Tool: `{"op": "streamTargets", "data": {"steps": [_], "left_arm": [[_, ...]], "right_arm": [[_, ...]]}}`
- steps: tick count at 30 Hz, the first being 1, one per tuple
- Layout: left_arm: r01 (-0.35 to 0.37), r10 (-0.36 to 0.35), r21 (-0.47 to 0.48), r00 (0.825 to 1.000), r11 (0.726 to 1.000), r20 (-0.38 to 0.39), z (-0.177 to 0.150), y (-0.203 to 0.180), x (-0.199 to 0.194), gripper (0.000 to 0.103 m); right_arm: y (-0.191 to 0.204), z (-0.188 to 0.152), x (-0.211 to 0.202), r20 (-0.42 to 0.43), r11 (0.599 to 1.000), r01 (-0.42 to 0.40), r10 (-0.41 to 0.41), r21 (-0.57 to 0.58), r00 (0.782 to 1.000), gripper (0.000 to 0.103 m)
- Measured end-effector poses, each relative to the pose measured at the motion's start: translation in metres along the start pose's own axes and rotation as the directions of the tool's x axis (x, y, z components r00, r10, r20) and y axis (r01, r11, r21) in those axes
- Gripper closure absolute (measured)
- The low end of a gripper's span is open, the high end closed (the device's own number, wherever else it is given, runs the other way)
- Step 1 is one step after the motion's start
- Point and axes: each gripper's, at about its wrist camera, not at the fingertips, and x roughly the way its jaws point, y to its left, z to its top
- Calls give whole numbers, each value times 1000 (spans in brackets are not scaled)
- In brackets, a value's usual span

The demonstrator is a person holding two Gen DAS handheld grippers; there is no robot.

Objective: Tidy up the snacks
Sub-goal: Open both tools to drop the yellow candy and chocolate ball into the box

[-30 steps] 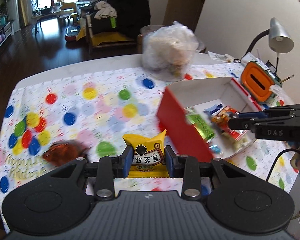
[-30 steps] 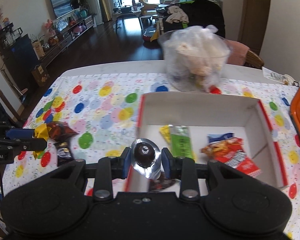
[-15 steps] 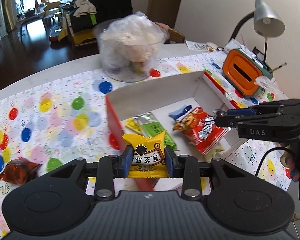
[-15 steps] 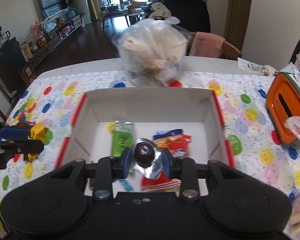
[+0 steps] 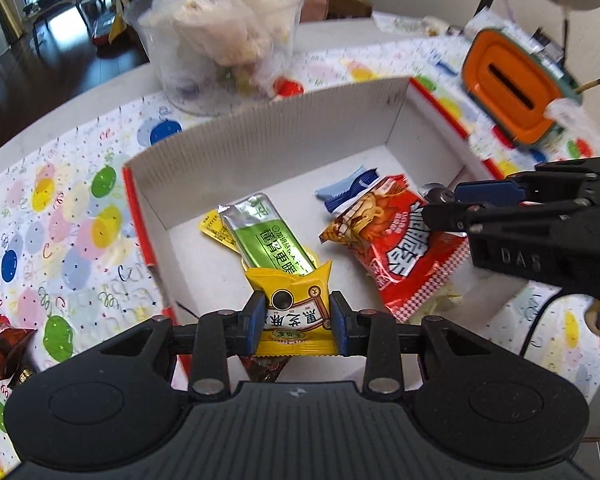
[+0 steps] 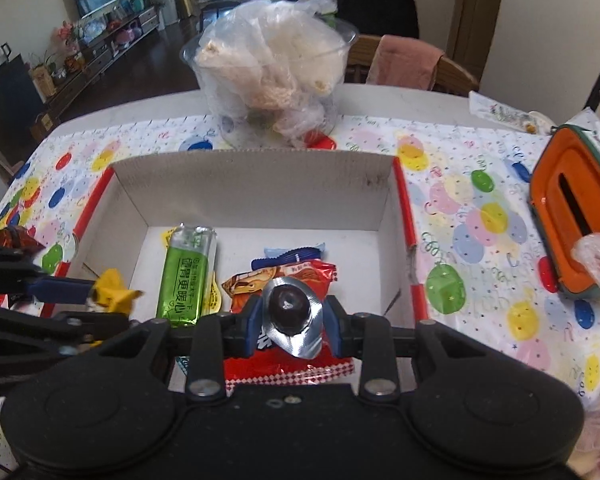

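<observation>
White table (image 6: pixel 400 98) under balloon-print cloth (image 6: pixel 472 216). On cloth: open red-and-white cardboard box (image 6: pixel 252 184) mid-table, clear tub (image 6: pixel 272 80) of bagged food just behind it, orange case (image 6: pixel 572 216) to the right, brown snack wrapper (image 5: pixel 0 346) left of box. Printed leaflet (image 6: pixel 500 112) on bare tabletop, far right.

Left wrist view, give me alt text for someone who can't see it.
The left gripper holds a yellow snack packet above an open cardboard box containing green and red packets; the right gripper reaches in from the right.
</observation>
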Motion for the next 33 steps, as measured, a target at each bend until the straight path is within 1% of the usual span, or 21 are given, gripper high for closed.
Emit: {"op": "streamTargets", "data": {"steps": [6,14,18,22,25,28,33], "left_arm": [[-31,31,-8,996,999,-84,17,-3,26,69],[-66,56,-44,981,997,-188,29,1,52,69],[-65,56,-42,980,997,-191,31,1,55,69],[-67,57,-44,979,997,-195,33,1,56,69],[-59,48,-59,982,996,-184,32,2,53,63],[-40,29,-67,986,997,-163,31,2,47,62],[-32,22,-72,991,997,-130,25,4,35,61]], "right_arm": [[5,0,15,-51,998,15,-19,-69,999,72],[10,0,20,-67,994,4,-12,-112,998,70],[11,1,21,-69,992,-1,-8,-125,998,69],[10,2,20,-75,993,-15,6,-121,997,67],[9,2,18,-72,993,-25,17,-115,997,61],[7,2,14,-63,994,-39,33,-101,997,54],[7,2,1,-37,995,-55,52,-88,998,44]]}}
